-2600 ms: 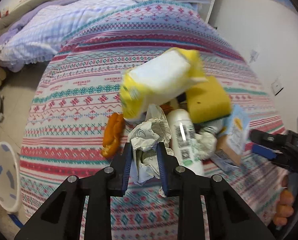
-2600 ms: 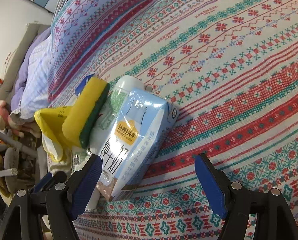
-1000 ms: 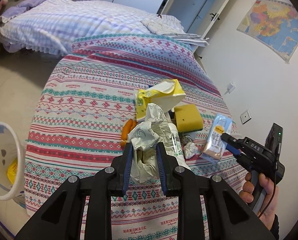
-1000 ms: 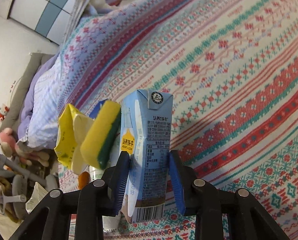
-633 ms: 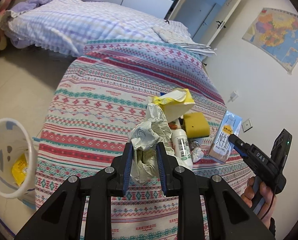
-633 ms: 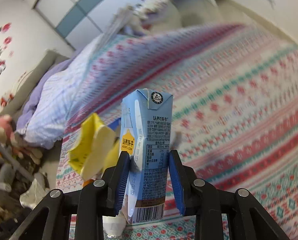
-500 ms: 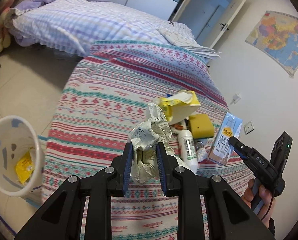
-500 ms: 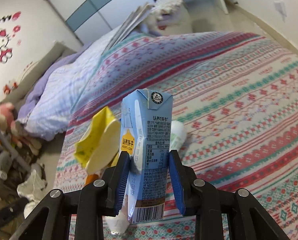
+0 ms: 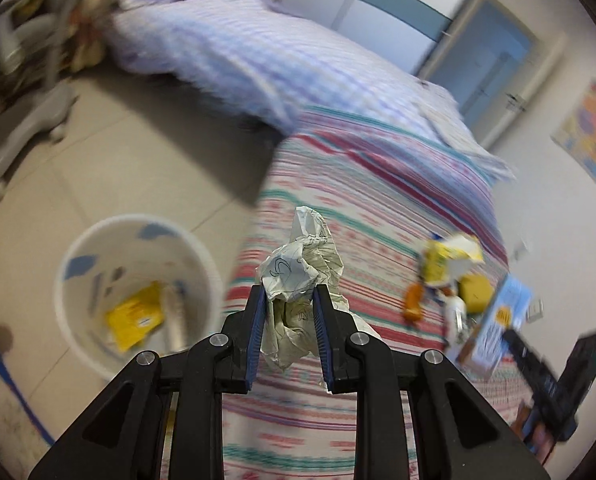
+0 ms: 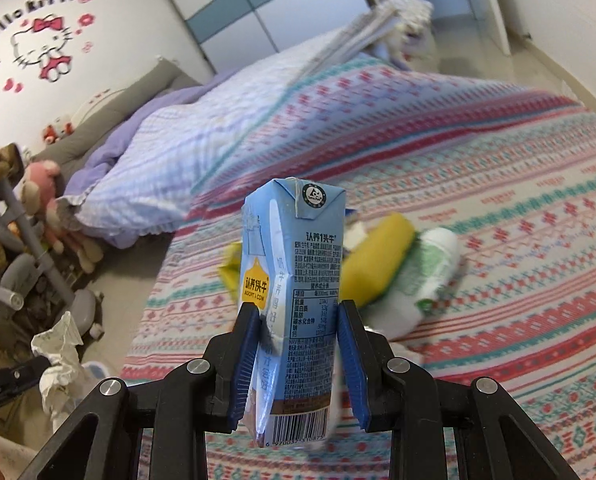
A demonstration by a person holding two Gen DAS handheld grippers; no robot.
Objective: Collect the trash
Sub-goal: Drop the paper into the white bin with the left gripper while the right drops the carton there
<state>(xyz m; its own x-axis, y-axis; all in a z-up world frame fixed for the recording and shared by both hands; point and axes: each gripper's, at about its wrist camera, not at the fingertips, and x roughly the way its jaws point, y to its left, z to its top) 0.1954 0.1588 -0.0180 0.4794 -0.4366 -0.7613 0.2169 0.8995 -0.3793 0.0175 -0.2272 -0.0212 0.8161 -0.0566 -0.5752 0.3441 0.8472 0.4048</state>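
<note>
1. Crumpled paper is clamped between the blue pads of the left hand-held gripper, narrow grip, pointing steeply down over the bed edge, near the white trash bin on the floor.
2. Bin holds a yellow wrapper.
3. Blue milk carton stands upright, pinched in the right hand-held gripper, tilted moderately down, above the bed.
4. In the left wrist view, the right hand-held gripper sits at far right with the carton, fingers of the person's hand just visible below it.
5. Left on the bedspread: yellow bag, yellow sponge, white bottle, orange item.
</note>
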